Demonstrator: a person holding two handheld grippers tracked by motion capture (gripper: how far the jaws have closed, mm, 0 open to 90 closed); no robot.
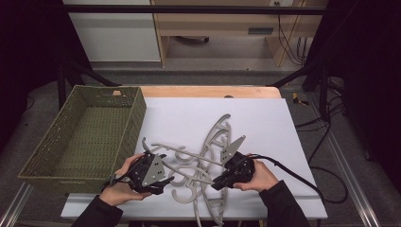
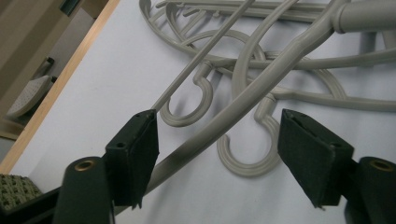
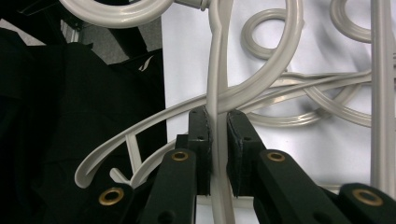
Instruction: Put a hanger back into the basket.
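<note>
While the hangers lie tangled, I work from both ends.

Right gripper (image 3: 217, 140): my jaws are pressed together on the thin bar of one grey hanger (image 3: 215, 70), pinching it so I can tease it out of the heap.

Left gripper (image 2: 217, 156): jaws spread wide, with a hanger arm (image 2: 243, 100) running between them but not clamped; I judge it is placed to steady or take that arm.

Hangers (image 1: 201, 163): a knotted pile of grey plastic ones near the front edge of the table, hooks and arms crossing each other, lying between my two hands.

Basket (image 1: 85, 137): green woven, standing at the left of the pile, nothing in it that I can see; likely where the freed hangers go, hence its place just beside the work.

Surface: a white sheet (image 1: 265, 118) over a wooden tabletop (image 1: 208, 91), whose far edge shows bare.

Room: dark around the frame, pale cabinets behind, black cables on the floor at the right.
</note>
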